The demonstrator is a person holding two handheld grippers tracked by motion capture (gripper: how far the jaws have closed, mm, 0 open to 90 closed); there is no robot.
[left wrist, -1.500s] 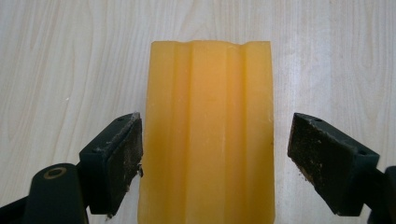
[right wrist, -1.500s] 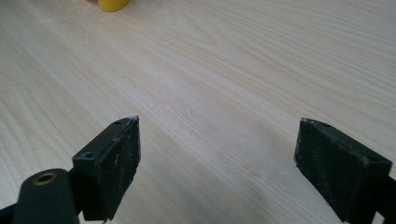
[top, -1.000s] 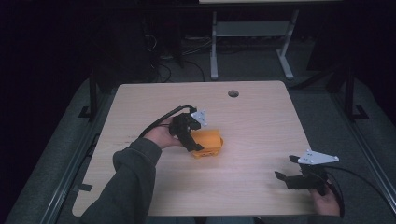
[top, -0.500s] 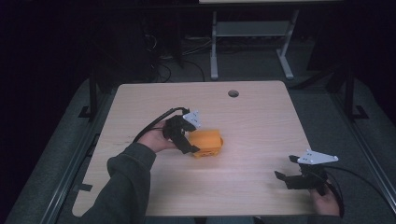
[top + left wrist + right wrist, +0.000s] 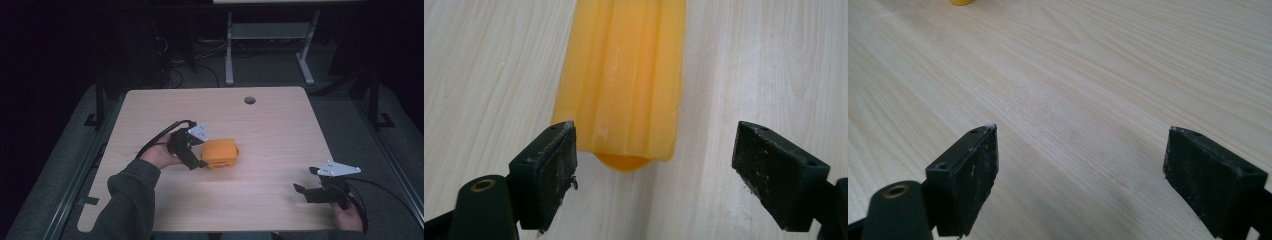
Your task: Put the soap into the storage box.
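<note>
Left claw (image 5: 196, 152) has backed off (open).

dim high view, bright sharp gripper views

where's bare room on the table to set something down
Free: the far strip around the round hole, and the middle between the orange block and the right gripper. Crowded only where the left gripper, jaws open, meets the block.
</note>
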